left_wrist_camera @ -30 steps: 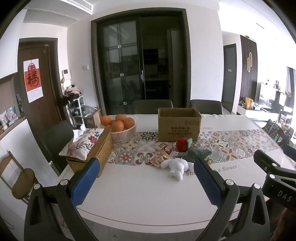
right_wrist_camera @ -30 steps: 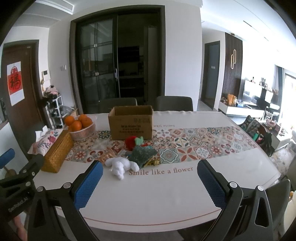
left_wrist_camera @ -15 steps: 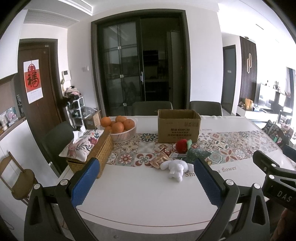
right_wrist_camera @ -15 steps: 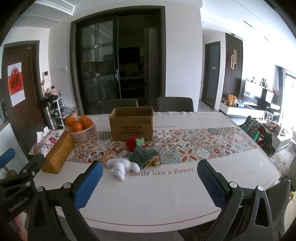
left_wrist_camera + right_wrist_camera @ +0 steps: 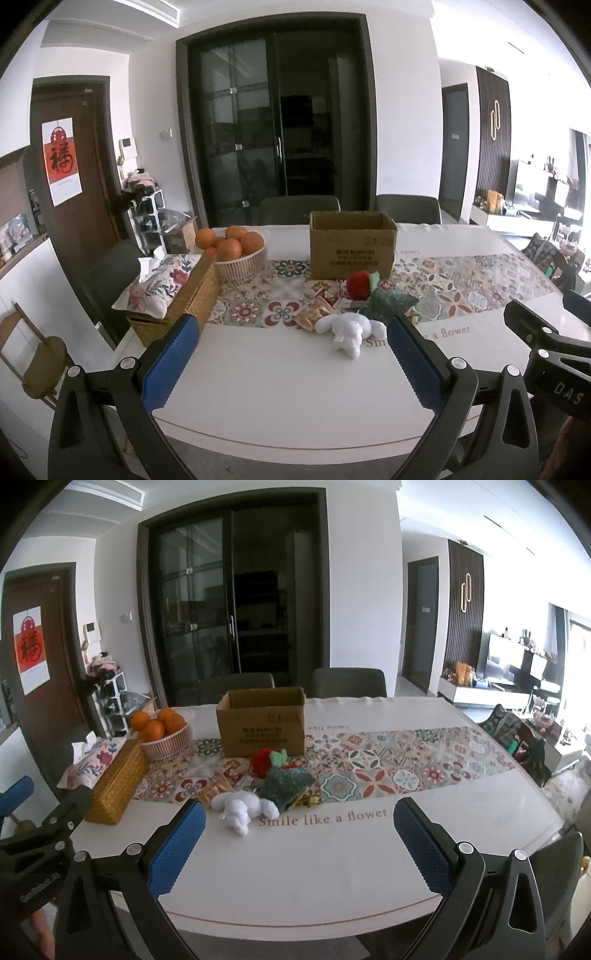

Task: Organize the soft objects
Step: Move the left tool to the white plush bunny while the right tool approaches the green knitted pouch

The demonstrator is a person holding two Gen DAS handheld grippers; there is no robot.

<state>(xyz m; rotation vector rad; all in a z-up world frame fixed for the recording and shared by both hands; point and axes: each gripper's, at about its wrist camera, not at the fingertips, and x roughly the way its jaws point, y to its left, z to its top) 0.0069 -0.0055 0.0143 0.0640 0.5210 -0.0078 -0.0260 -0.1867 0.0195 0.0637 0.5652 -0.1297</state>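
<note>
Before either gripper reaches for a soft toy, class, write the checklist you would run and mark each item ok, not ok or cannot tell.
1. Left gripper open and empty: ok.
2. Right gripper open and empty: ok.
3. White plush toy free on the table, nothing on top of it: ok.
4. Cardboard box open at the top: ok.
5. Box has room inside: cannot tell, interior hidden.
6. Green plush and red plush separate from the wrappers beneath: cannot tell.

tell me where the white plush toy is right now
The white plush toy lies on the bare white table at the runner's near edge, just in front of the green plush, left of the "Smile like a flower" lettering.
</note>
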